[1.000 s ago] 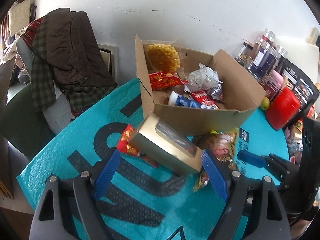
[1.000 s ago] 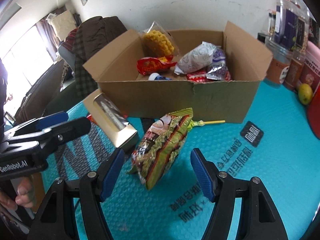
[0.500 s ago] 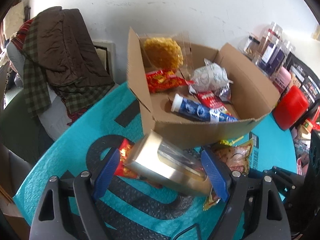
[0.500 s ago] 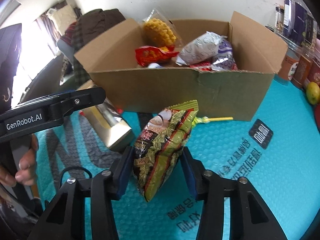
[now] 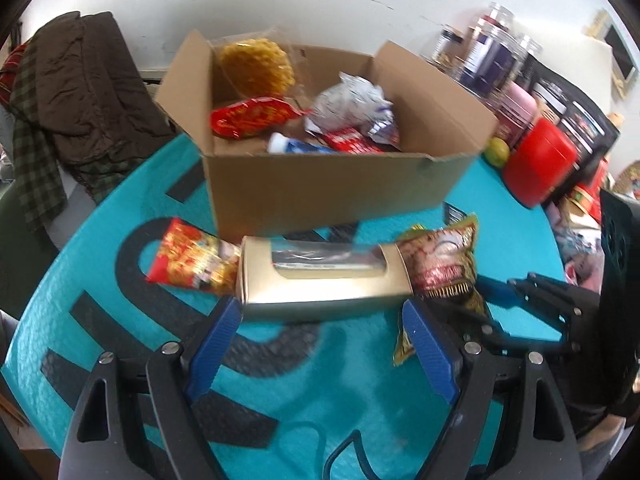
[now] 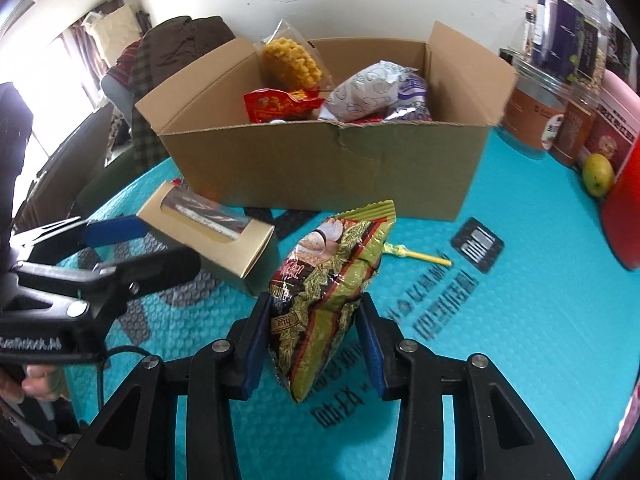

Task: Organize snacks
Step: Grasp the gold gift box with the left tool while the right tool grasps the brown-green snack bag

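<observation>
A gold window box [image 5: 324, 280] lies crosswise on the teal mat, just ahead of my left gripper [image 5: 320, 340]. That gripper is open, and its blue fingertips [image 5: 218, 332] stand about level with the box's two ends. A red snack packet [image 5: 188, 266] pokes out from behind the box's left end. My right gripper [image 6: 314, 340] is closing on a green and red snack packet [image 6: 332, 288], which stands upright with both pads against its sides. The open cardboard box [image 6: 320, 168] behind holds several snack bags.
A yellow-stick lollipop [image 6: 420, 255] lies on the mat [image 6: 520, 320] behind the green packet. Jars [image 6: 536, 116], a lime [image 6: 598, 174] and a red container [image 6: 626, 208] crowd the right edge. A chair draped with clothes [image 5: 76, 92] stands at the left.
The right jaws have drawn in from wide apart onto the green packet. The left gripper has moved up to the gold box, which now lies crosswise between its fingertips.
</observation>
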The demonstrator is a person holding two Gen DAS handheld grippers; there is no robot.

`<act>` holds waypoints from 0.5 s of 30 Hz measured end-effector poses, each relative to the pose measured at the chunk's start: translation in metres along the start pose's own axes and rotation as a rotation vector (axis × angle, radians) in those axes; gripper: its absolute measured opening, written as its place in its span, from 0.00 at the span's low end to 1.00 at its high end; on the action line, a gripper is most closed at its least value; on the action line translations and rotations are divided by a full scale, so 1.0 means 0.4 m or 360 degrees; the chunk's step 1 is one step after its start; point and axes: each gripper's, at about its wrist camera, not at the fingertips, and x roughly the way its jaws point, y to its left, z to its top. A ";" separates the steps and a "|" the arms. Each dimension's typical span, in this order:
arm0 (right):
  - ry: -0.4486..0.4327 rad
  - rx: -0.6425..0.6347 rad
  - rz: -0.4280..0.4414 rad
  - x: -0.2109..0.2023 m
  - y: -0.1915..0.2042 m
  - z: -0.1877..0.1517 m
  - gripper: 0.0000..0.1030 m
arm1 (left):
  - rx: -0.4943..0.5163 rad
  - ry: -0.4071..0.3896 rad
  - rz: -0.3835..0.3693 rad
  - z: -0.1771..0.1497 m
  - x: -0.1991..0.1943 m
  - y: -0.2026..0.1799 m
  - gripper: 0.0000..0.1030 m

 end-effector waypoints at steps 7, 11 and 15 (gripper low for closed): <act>-0.0015 0.0037 -0.0047 -0.040 -0.033 -0.037 0.39 | 0.0084 -0.0019 -0.0037 -0.024 -0.025 -0.055 0.81; -0.0030 0.0036 -0.0062 -0.065 -0.048 -0.053 0.39 | 0.0152 -0.0097 -0.0001 -0.021 -0.044 -0.071 0.81; -0.0034 0.0041 -0.0051 -0.078 -0.058 -0.061 0.39 | 0.0221 -0.0117 0.0072 -0.005 -0.027 -0.074 0.81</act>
